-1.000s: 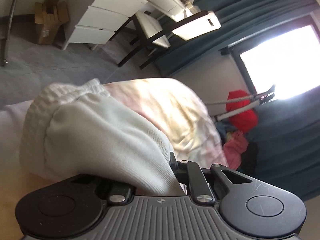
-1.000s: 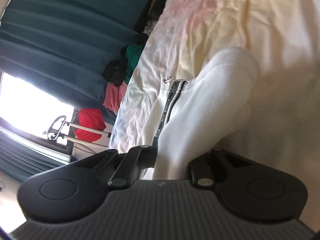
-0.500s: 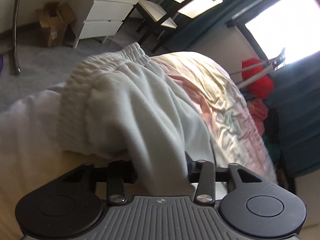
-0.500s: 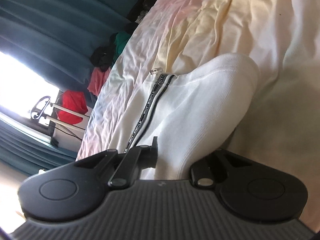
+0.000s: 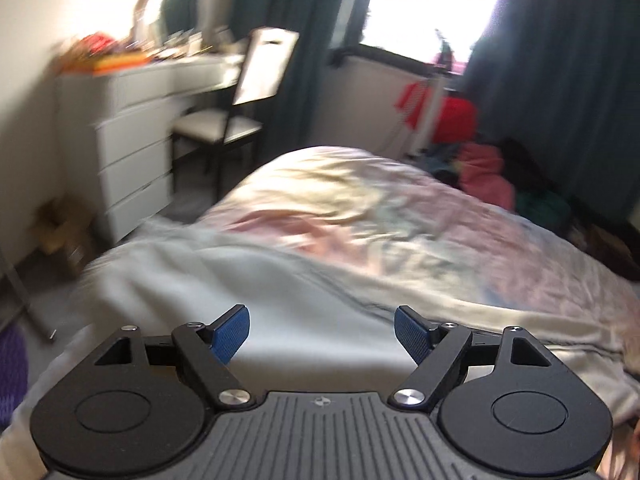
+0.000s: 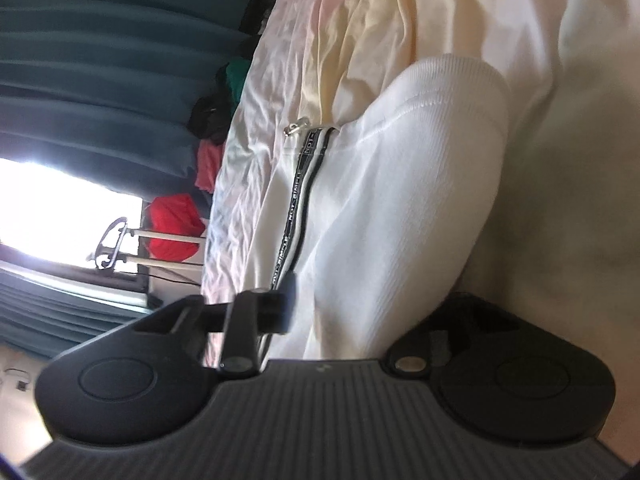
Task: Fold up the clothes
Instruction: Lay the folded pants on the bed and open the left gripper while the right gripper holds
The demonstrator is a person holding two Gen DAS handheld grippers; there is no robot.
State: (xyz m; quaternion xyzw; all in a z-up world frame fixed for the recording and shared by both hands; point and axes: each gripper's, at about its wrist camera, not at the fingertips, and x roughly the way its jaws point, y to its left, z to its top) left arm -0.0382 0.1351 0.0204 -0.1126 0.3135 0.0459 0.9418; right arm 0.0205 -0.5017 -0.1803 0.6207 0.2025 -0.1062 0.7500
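Left tongs (image 5: 322,334) spread apart, blue pads (image 5: 231,333) bare, hanging over white ribbed-knit garment (image 5: 256,292) lying blurred across pastel crumpled bed sheet (image 5: 360,216). Right tongs (image 6: 352,320) clamped on white garment's bunched fabric (image 6: 400,208), black-and-white lettered tape (image 6: 298,204) running toward 12 o'clock, small metal zip pull (image 6: 295,127) at its end. Teal curtains (image 6: 100,60) at 10 o'clock.

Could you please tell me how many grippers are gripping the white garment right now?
1. The right gripper is shut on the white garment; the left gripper is open above it, holding nothing.
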